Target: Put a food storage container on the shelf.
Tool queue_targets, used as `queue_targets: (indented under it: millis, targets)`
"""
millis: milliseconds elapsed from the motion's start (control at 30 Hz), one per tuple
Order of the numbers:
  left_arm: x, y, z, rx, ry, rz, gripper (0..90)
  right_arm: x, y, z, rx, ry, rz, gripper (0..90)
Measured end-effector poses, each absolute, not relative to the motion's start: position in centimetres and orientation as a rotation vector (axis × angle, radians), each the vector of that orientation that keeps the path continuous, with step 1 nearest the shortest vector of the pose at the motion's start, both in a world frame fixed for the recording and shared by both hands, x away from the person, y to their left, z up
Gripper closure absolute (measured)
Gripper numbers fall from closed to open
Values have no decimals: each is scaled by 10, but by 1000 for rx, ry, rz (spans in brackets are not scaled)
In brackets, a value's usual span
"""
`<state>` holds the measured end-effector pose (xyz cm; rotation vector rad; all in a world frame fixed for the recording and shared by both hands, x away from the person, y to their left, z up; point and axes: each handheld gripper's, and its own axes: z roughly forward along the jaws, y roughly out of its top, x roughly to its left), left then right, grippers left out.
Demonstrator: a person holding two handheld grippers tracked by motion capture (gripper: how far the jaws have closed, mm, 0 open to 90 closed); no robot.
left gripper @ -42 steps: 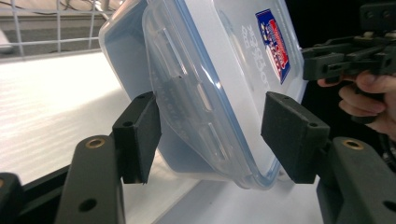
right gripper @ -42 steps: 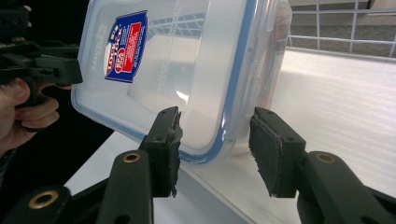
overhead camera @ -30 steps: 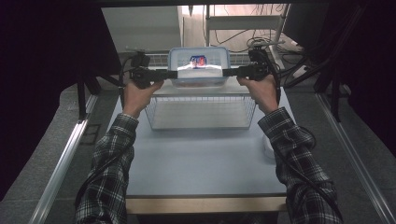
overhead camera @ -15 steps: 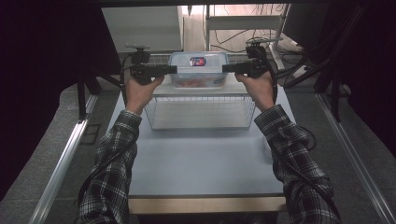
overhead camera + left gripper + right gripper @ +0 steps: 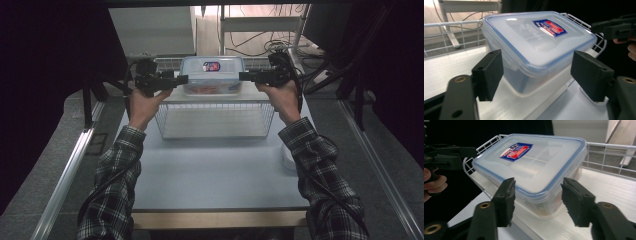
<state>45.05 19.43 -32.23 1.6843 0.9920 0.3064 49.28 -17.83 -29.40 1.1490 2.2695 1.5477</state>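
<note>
Where the white wire shelf spans the far end of the table, a clear plastic food box sits on its top deck, lid clipped down, blue seal line around the rim, red-and-blue label on top. Something reddish-orange shows through the wall low inside the box; what it is cannot be told. Below the deck, the wire basket section looks bare inside.

Left gripper: held level at the box's left end, jaws spread wide. From the left gripper view, the two black pads stand either side of a near corner of the box, apart from its walls.

Right gripper: held level at the box's right end, jaws likewise wide. From the right gripper view, its pads bracket a box corner with a gap on each side, not touching.

Both hands grip the handles; plaid sleeves reach in from the near edge. A pale round object lies on the table beside the right forearm, partly hidden.
</note>
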Motion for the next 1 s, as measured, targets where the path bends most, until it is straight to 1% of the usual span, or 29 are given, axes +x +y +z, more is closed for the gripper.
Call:
queue_targets:
  millis: [67, 100, 233, 333, 433, 600, 733, 800, 1000]
  targets:
    - [445, 194, -324, 1700, 968, 325, 200, 489, -179, -295, 1133, 2275, 1541, 371]
    - [439, 192, -324, 1733, 942, 360, 178, 485, -180, -296, 1105, 2277, 1532, 329]
    - [428, 189, -325, 1765, 908, 394, 137, 476, -182, -298, 1046, 2275, 1518, 272]
    - [413, 186, -328, 1782, 867, 414, 111, 468, -182, -301, 1004, 2277, 1502, 227]
    - [407, 185, -331, 1786, 860, 405, 97, 463, -182, -305, 976, 2285, 1493, 212]
    - [390, 183, -342, 1836, 857, 410, 52, 446, -180, -313, 911, 2290, 1464, 140]
    - [381, 182, -347, 1835, 837, 403, 46, 437, -180, -317, 886, 2296, 1461, 120]
    - [372, 181, -352, 1837, 823, 414, 39, 429, -181, -322, 876, 2302, 1467, 96]
    - [358, 178, -364, 1857, 811, 436, 31, 418, -184, -333, 857, 2317, 1444, 68]
